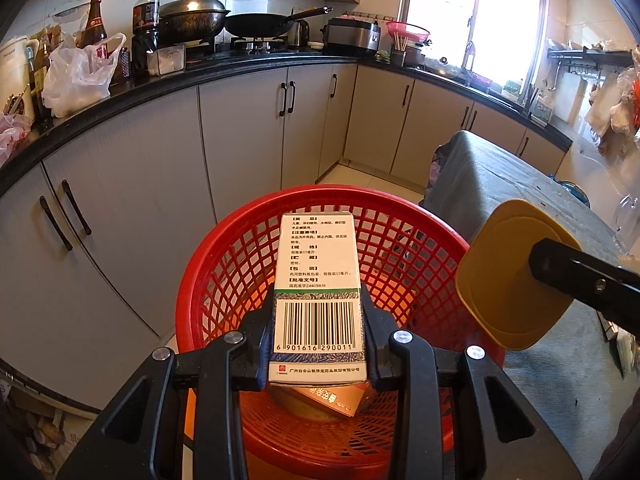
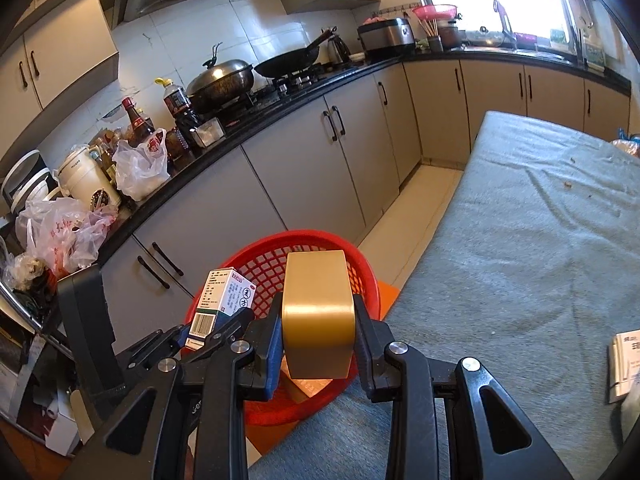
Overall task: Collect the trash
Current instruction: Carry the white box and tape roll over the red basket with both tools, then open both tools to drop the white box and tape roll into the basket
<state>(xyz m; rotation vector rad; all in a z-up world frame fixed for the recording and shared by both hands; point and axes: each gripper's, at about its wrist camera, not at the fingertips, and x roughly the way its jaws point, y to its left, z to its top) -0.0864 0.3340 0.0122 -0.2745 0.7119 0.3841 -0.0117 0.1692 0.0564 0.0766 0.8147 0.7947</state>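
Observation:
My left gripper (image 1: pixel 318 316) is shut on a white medicine box (image 1: pixel 318 280) with a barcode and holds it over the red mesh basket (image 1: pixel 224 276). A gold-coloured packet (image 1: pixel 332 400) lies in the basket's bottom. My right gripper (image 2: pixel 318 332) is shut on a gold container (image 2: pixel 318 312) and holds it over the basket's rim (image 2: pixel 276 240). In the left wrist view the gold container (image 1: pixel 500 276) shows at the right, above the basket's edge. In the right wrist view the medicine box (image 2: pixel 224 300) is just left of the container.
A table with a grey-blue cloth (image 2: pixel 520 240) stands right of the basket, with a white paper packet (image 2: pixel 624 360) at its right edge. Grey kitchen cabinets (image 1: pixel 240 128) under a black counter (image 1: pixel 120 92) with bottles, bags and pans run behind and to the left.

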